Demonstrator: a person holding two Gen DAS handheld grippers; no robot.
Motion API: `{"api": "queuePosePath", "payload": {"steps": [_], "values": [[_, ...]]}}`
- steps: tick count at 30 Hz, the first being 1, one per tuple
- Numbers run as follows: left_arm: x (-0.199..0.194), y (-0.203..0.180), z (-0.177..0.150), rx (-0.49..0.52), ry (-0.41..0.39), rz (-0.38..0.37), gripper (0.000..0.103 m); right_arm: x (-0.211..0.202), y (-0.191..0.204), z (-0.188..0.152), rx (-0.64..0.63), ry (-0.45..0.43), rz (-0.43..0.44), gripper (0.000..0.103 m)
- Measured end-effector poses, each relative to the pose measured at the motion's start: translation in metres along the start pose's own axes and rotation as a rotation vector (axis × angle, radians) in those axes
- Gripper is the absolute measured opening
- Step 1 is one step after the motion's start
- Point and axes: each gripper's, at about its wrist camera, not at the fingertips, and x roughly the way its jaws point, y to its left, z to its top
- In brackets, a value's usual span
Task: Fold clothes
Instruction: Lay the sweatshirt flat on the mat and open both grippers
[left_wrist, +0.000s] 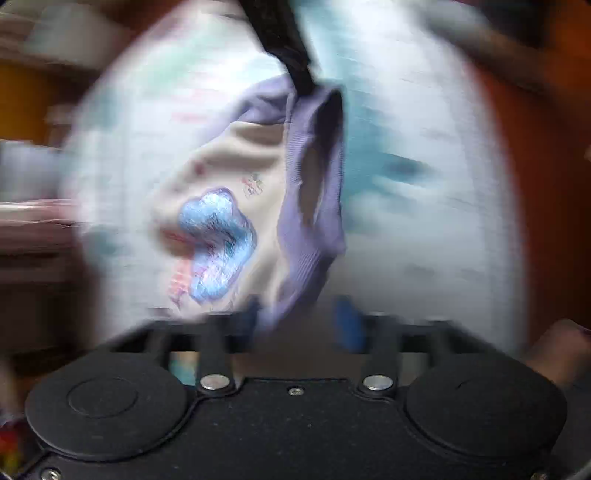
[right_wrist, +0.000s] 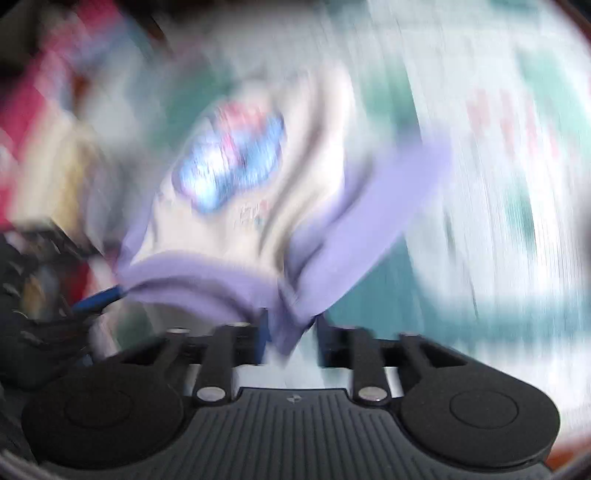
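Note:
A small cream shirt (left_wrist: 236, 173) with lilac ribbed trim (left_wrist: 314, 206) and a shiny blue patch (left_wrist: 218, 243) hangs in the air between both grippers. My left gripper (left_wrist: 299, 317) is shut on its lilac edge. At the top of the left wrist view, the other gripper's black fingers (left_wrist: 284, 44) pinch the far end of the trim. In the right wrist view my right gripper (right_wrist: 291, 328) is shut on the lilac trim (right_wrist: 369, 229), and the shirt (right_wrist: 258, 166) stretches away to the left. Both views are heavily motion-blurred.
A white cloth with teal and red print (left_wrist: 424, 155) covers the surface under the shirt; it also shows in the right wrist view (right_wrist: 498, 147). Brown wood (left_wrist: 535, 184) borders it. Red and yellow items (right_wrist: 33, 129) lie at left.

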Motion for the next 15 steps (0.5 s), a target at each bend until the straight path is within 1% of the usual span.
{"api": "queuePosePath", "payload": {"steps": [1,2,4,5,6,8,10,11,13,15], "values": [[-0.001,-0.003,-0.004,-0.006,0.011,-0.001,0.057,0.010,-0.007,-0.009,-0.004,0.042,-0.013,0.043],[-0.001,-0.001,-0.009,-0.032,0.027,0.010,0.057,0.016,-0.010,-0.014,-0.025,0.075,-0.027,0.046],[-0.002,0.005,-0.020,-0.090,0.053,0.038,0.057,0.015,-0.017,-0.018,-0.047,0.072,-0.048,0.058],[-0.005,0.007,-0.023,-0.108,0.069,0.058,0.057,0.012,-0.020,-0.017,-0.043,0.060,-0.041,0.061],[-0.008,0.008,-0.024,-0.117,0.090,0.080,0.057,0.007,-0.022,-0.014,-0.035,0.043,-0.032,0.065],[-0.010,0.009,-0.032,-0.094,0.152,0.135,0.057,-0.008,-0.020,-0.005,-0.030,-0.010,-0.021,0.068],[-0.008,0.011,-0.038,-0.085,0.204,0.169,0.057,-0.023,-0.016,0.004,-0.027,-0.070,-0.013,0.074],[-0.006,0.016,-0.042,-0.096,0.211,0.176,0.058,-0.031,-0.014,0.010,-0.023,-0.102,-0.010,0.076],[-0.003,0.026,-0.047,-0.141,0.197,0.180,0.058,-0.047,-0.013,0.021,-0.020,-0.161,-0.002,0.079],[-0.009,0.027,-0.049,-0.191,0.145,0.187,0.058,-0.059,-0.012,0.030,-0.063,-0.222,-0.017,0.079]]}}
